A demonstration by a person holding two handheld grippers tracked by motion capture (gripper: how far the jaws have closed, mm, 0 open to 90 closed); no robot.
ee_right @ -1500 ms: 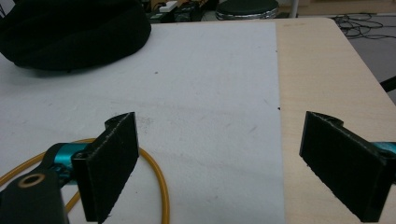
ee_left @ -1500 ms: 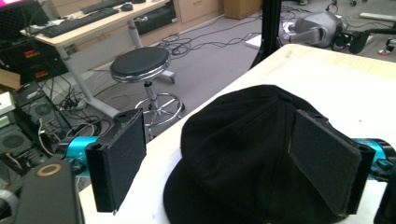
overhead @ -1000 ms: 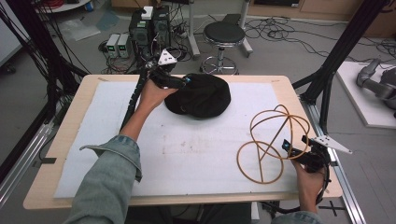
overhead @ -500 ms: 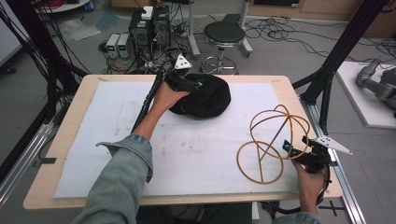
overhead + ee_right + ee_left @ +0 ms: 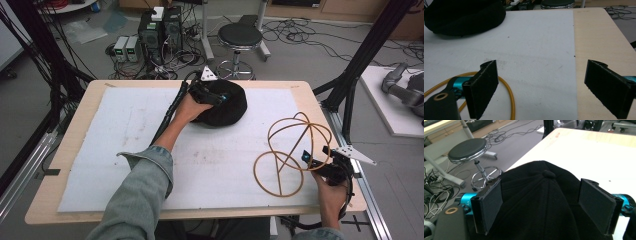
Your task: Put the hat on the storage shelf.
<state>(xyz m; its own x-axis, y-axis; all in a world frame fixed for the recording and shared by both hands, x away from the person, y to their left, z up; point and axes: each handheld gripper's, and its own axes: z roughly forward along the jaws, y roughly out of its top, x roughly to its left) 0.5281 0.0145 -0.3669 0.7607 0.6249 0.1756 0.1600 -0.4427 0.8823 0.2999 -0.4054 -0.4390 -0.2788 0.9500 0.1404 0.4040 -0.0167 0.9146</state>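
- Looks like a lab or robotics workspace.
- Black metal frame struts [image 5: 367,47] standing around a wooden table [image 5: 60,165].
- Electronics boxes [image 5: 161,27] and tangled cables [image 5: 310,37] on the grey floor.
- Round stool [image 5: 240,37] behind the table; grey robot arm [image 5: 402,90] lying at right.

A round black stool [image 5: 240,37] stands on the floor beyond the table's far edge, with computer boxes [image 5: 161,27] and tangled cables [image 5: 310,40] around it.

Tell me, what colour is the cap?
Black all over; the cap shows best in the left gripper view.
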